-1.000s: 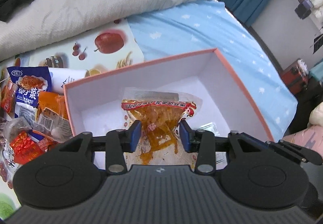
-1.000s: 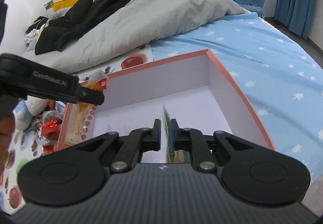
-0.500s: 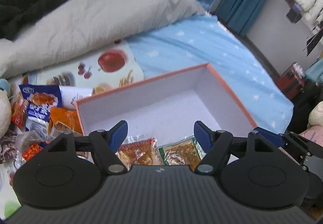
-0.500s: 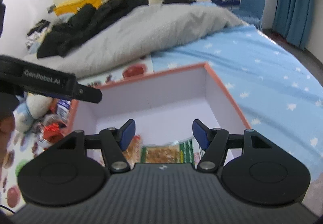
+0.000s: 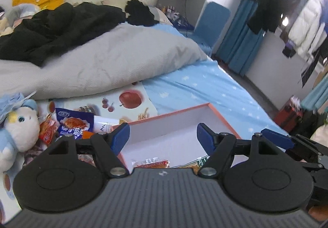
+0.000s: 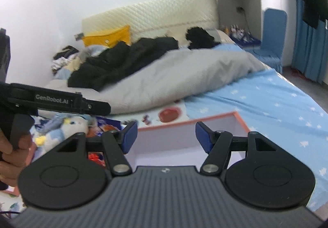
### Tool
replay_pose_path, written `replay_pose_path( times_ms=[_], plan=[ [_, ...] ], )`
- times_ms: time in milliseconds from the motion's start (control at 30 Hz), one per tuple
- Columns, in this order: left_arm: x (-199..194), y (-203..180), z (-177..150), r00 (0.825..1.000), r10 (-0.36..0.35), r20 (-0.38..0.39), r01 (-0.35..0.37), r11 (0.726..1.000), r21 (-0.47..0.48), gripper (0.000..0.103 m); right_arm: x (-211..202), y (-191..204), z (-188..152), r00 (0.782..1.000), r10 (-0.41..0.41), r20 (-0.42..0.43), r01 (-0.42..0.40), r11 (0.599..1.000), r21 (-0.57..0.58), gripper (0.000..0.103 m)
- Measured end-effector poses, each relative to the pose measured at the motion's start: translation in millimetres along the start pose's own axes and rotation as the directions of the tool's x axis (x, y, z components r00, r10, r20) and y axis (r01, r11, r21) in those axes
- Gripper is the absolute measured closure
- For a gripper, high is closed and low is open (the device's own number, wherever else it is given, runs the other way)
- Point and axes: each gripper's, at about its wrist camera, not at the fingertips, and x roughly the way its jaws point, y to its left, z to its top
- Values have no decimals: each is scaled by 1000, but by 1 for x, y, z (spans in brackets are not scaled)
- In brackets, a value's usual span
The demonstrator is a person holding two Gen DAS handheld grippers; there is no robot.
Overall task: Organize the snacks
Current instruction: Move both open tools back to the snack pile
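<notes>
A pink-rimmed white box [image 5: 220, 115] lies on the bed; it also shows in the right wrist view [image 6: 238, 118]. Inside it lie an orange-red snack pack [image 5: 152, 164] and a green one [image 5: 199, 163], mostly hidden by my gripper body. My left gripper [image 5: 163, 137] is open and empty, raised above the box. My right gripper [image 6: 166, 135] is open and empty, also raised above the box. A pile of loose snack packs [image 5: 71, 123] lies left of the box on a fruit-print mat [image 5: 131, 100].
A blue and white plush toy [image 5: 18, 129] lies left of the snack pile. A grey duvet [image 5: 102, 59] and black clothes [image 5: 61, 24] cover the far bed. The left gripper's body [image 6: 51, 100] and the hand holding it show at left in the right wrist view.
Both grippers let go of their snack packs into the box, opened wide, then lifted and tilted up away from the box.
</notes>
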Motion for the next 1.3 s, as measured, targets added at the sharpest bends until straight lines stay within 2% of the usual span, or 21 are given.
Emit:
replay_pose_path(
  times_ms=[233, 433, 533, 733, 833, 1067, 1167, 1300],
  plan=[
    [-41, 19, -11, 995, 59, 84, -61, 998, 19, 27, 2, 33, 14, 998, 56, 28, -55, 998, -43, 38],
    [-74, 44, -27, 985, 107, 137, -109, 994, 6, 27, 3, 59, 4, 995, 95, 37, -93, 995, -40, 38],
    [-84, 62, -41, 981, 125, 149, -123, 992, -22, 27, 1, 73, -9, 995, 80, 62, -78, 996, -40, 38],
    [-94, 88, -74, 974, 173, 145, -169, 985, -42, 27, 4, 98, -36, 991, 132, 31, -131, 991, -38, 38],
    [-95, 98, -91, 974, 184, 134, -179, 983, -52, 27, 2, 114, -52, 993, 114, 19, -112, 991, -71, 38],
    [-99, 108, -126, 979, 178, 104, -174, 984, -47, 27, -1, 132, -82, 993, 115, 10, -114, 992, -49, 38],
    [-102, 111, -145, 976, 196, 96, -193, 980, -37, 26, 1, 139, -96, 991, 131, -19, -132, 989, -68, 38],
    [-107, 127, -166, 976, 208, 71, -200, 975, -97, 26, 8, 148, -114, 980, 166, -107, -175, 981, -81, 38]
  ],
)
